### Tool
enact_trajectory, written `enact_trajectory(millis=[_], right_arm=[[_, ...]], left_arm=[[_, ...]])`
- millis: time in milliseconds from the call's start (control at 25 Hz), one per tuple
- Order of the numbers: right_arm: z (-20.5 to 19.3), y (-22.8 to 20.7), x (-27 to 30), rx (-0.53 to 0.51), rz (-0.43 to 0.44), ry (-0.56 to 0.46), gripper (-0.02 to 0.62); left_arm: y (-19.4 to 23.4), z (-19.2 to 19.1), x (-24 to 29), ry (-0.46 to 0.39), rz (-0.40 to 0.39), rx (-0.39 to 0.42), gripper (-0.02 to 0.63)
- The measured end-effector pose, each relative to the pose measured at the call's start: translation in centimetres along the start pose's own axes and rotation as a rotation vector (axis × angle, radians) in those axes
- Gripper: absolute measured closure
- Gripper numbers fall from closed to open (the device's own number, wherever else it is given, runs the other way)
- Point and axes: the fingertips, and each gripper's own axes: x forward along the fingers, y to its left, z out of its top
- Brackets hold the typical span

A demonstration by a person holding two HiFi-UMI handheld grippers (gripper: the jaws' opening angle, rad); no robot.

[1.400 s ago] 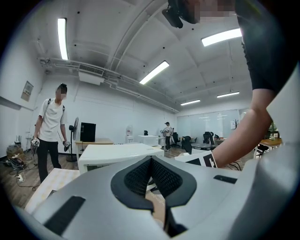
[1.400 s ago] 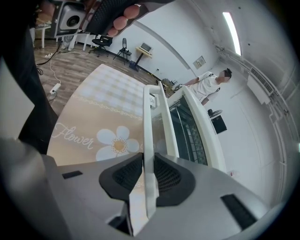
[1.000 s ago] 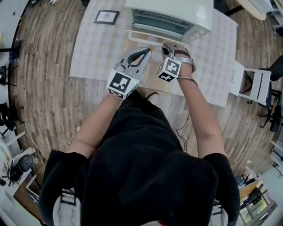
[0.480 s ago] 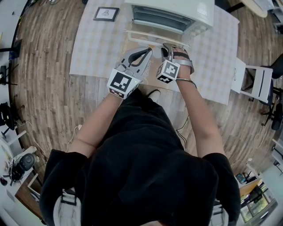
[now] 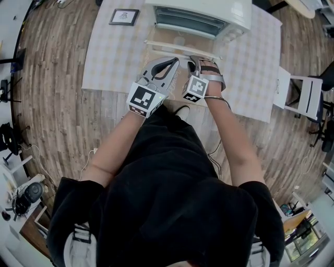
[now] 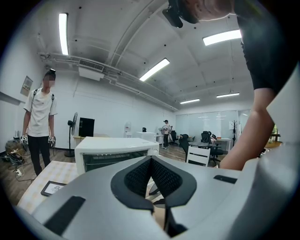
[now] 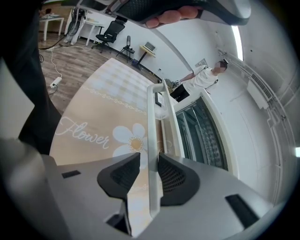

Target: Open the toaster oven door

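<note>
Toaster oven door (image 5: 175,39) lying flat and open before the white toaster oven (image 5: 209,13) at the far side of the checked surface (image 5: 112,57), its handle bar (image 7: 152,112) between the right tool's (image 7: 149,165) opening jaws, slim gap at one pad, left tool (image 6: 151,166) closed and empty just beside, floral mat (image 7: 89,126) beneath.

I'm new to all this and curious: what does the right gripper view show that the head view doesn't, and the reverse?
Only the right gripper view: the door handle standing between the opening jaws of the right gripper, and a flower print on the mat. Only the head view: the left gripper, a framed picture and the person's black shirt. Both: the white toaster oven with its door lowered, on the checked tablecloth.
</note>
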Motion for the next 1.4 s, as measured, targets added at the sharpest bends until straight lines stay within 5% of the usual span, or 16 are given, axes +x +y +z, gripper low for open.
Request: enact_trajectory(millis=[1400], right_arm=[[-1.1, 7.9, 2.9, 0.048, 0.074, 0.026, 0.367]], left_arm=[[0.7, -2.3, -0.2, 0.007, -0.008, -0.027, 0.594]])
